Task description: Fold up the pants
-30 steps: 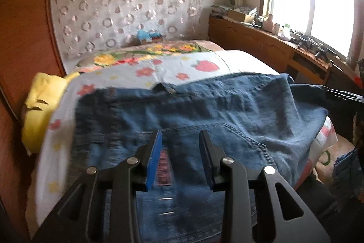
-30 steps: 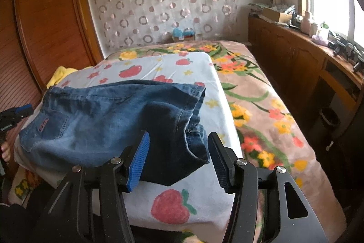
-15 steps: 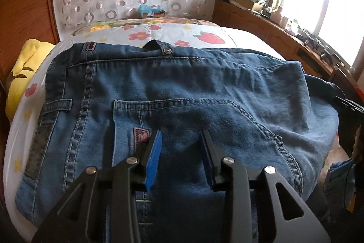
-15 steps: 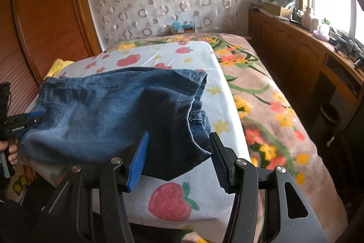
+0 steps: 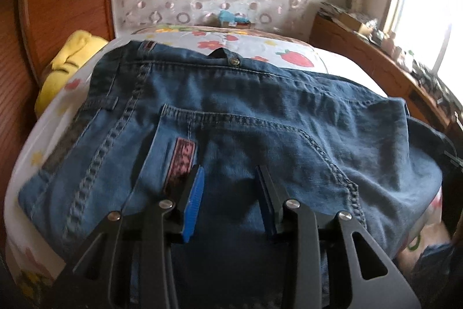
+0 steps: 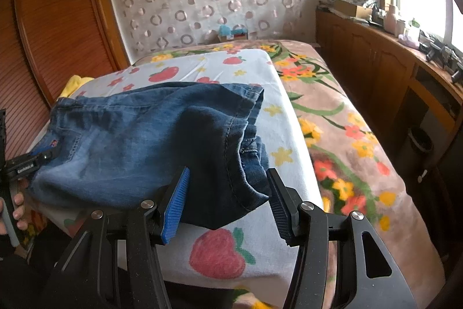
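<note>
jeans [image 5: 231,112] lie folded on the bed, long side running left to right across both grippers; left gripper [image 5: 230,178] gapes empty right over the back pocket; right gripper [image 6: 228,193] open around the hem end, not pinching

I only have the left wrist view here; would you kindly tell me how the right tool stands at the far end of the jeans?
Observer: The right tool is open, its fingers either side of the dark folded corner of the jeans, apparently not pinching it.
Operator: Thank you. Does that end hang off the bed?
Observer: No, that corner rests on the strawberry sheet, short of its near edge.
Operator: And what lies beyond the sheet?
Observer: A brown floral blanket covers the bed on the window side.
</note>
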Available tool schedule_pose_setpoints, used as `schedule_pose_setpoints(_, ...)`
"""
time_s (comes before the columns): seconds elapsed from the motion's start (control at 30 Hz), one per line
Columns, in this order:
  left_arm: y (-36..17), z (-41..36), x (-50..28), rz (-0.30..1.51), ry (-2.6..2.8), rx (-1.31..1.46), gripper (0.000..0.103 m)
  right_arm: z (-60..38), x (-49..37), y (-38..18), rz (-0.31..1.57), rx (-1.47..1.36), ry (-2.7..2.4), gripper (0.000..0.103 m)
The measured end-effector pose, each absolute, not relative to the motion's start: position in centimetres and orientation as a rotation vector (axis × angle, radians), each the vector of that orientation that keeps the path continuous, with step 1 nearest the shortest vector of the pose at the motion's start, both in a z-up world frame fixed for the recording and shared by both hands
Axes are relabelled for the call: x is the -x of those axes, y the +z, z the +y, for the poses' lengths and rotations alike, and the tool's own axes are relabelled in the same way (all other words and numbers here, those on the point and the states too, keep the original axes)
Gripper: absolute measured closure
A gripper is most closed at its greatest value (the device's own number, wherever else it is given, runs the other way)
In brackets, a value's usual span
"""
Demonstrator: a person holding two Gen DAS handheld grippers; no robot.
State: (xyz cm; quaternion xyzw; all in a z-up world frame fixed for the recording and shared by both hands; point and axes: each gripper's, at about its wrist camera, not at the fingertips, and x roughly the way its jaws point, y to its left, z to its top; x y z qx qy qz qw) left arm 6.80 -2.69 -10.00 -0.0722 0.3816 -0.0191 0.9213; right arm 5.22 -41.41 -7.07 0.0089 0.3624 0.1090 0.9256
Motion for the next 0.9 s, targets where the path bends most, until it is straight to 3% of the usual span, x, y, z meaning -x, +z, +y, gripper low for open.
schedule_pose_setpoints(0.17, -10.1, -3.2, -6.8, 0.76, -0.01, 0.149, 0.068, -41.4, -5.2, -7.1, 0.741, -0.016, 0.224, 0.053)
schedule_pose_setpoints(0.23, -10.0, -3.3, -6.8, 0.757, -0.017, 0.159, 0.068, -41.3, -5.2, -7.2, 0.749, -0.002, 0.226, 0.085)
schedule_pose_setpoints(0.33, -9.3, -3.9, -7.2, 0.743, -0.043, 0.154, 0.068, -41.0, -5.0, -7.0, 0.746, 0.007, 0.254, 0.096)
schedule_pose_setpoints(0.9, -2.3, -2.8, -7.4, 0.649, -0.207, 0.055, 0.068, -35.5, -6.5, 0.6, 0.578, 0.046, 0.419, 0.101)
